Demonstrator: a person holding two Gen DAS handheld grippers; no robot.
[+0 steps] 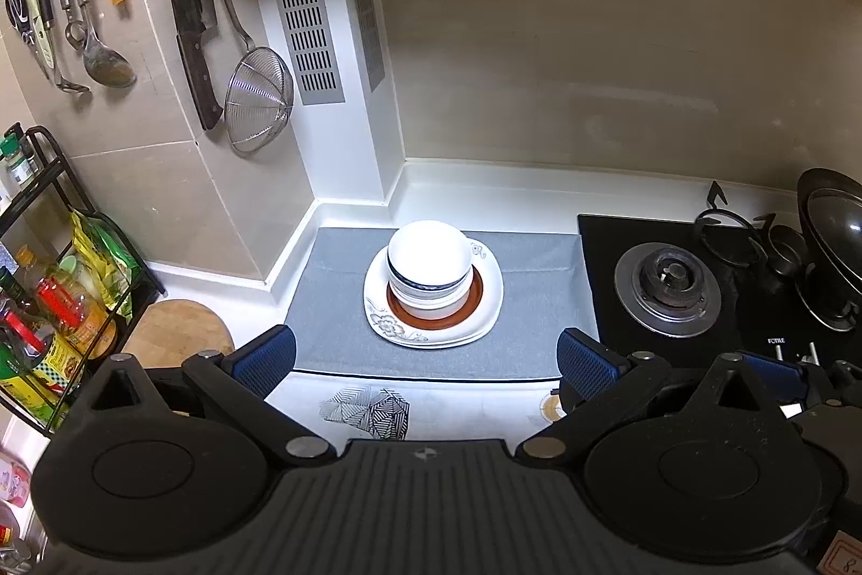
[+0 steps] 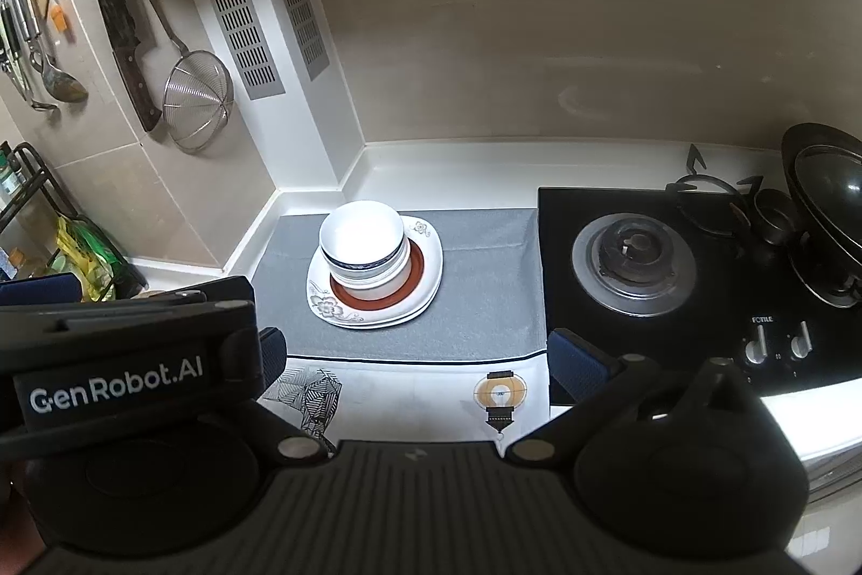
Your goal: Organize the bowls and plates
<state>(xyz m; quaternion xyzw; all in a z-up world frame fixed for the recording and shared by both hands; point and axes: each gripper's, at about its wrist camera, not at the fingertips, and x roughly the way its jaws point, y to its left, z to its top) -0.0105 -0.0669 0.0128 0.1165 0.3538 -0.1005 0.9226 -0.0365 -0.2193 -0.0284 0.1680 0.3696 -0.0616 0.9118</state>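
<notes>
Stacked white bowls (image 1: 428, 260) (image 2: 362, 241), one with a dark blue band, sit on a red-rimmed plate (image 1: 474, 300) (image 2: 417, 273). That plate rests on square white plates with a flower pattern (image 1: 388, 324) (image 2: 323, 305). The whole pile stands on a grey mat (image 1: 528, 305) (image 2: 474, 300) on the counter. My left gripper (image 1: 425, 362) is open and empty, just short of the pile and level with it. My right gripper (image 2: 425, 357) is also open and empty, short of the mat's near edge. The left gripper's body (image 2: 124, 359) hides the right view's lower left.
A black gas stove (image 1: 668, 284) (image 2: 630, 262) with knobs (image 2: 759, 343) lies right of the mat, and a dark wok (image 1: 829, 241) stands at the far right. A strainer (image 1: 258, 95), knives and ladles hang on the left wall. A wire rack of bottles (image 1: 48, 305) and a wooden board (image 1: 178, 327) stand at left.
</notes>
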